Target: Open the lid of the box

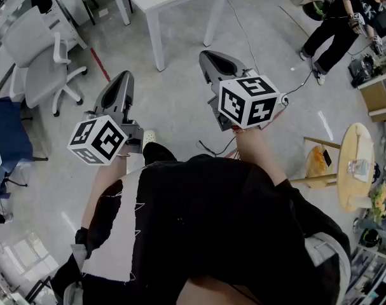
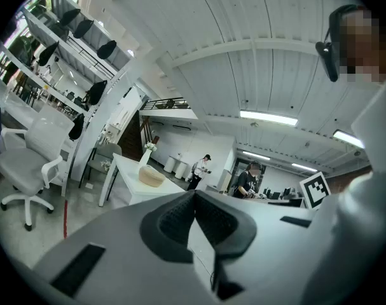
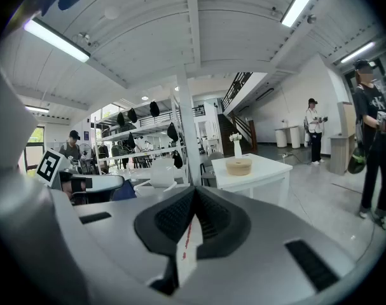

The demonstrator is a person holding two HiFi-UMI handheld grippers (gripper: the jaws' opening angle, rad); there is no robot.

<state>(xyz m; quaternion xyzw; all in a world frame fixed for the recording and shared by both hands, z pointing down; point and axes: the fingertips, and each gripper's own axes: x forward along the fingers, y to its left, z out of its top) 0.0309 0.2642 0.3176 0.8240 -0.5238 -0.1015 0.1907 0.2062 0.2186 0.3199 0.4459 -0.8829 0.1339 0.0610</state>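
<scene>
Head view: left hand-held gripper (image 1: pixel 124 76), right hand-held gripper (image 1: pixel 206 56), jaws together, empty.

Bright, even light from ceiling strip lamps (image 2: pixel 268 117); soft shadows and faint glare on the pale floor (image 1: pixel 173 100). Both gripper views bow strongly, with dark corners.
</scene>
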